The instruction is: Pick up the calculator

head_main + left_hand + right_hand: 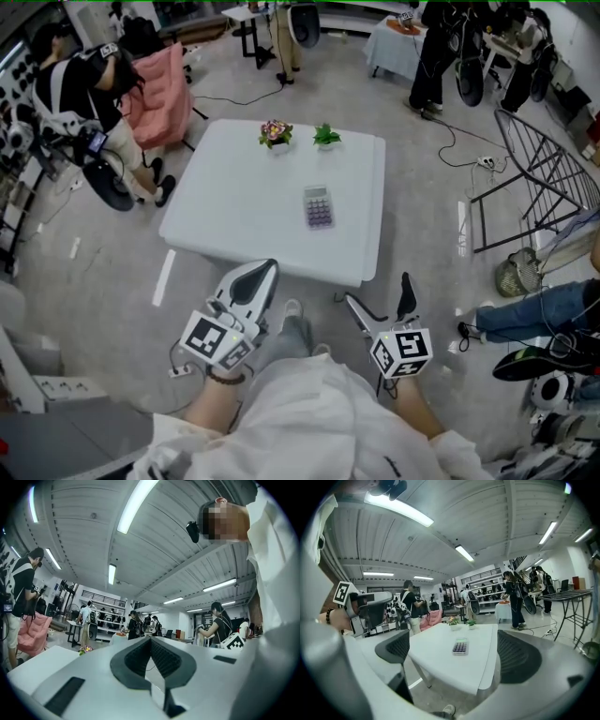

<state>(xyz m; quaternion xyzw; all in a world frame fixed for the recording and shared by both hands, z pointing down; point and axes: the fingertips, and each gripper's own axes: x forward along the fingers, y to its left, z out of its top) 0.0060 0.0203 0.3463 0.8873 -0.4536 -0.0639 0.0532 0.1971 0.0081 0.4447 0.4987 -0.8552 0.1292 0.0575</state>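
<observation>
1. Lower left of the frame: the left hand-held gripper [263, 273] hangs short of the worktop [234, 202], its jaws pressed together on nothing.
2. Centre: the calculator [318, 206] lies flat on the white worktop, right of middle, untouched.
3. Lower right: the right hand-held gripper [380, 298] has its jaws spread wide and empty, well apart from the calculator.

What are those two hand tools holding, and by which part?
Nothing. The left gripper has its jaws shut on nothing, the right gripper has its jaws apart and empty; the calculator lies untouched on the table.
</observation>
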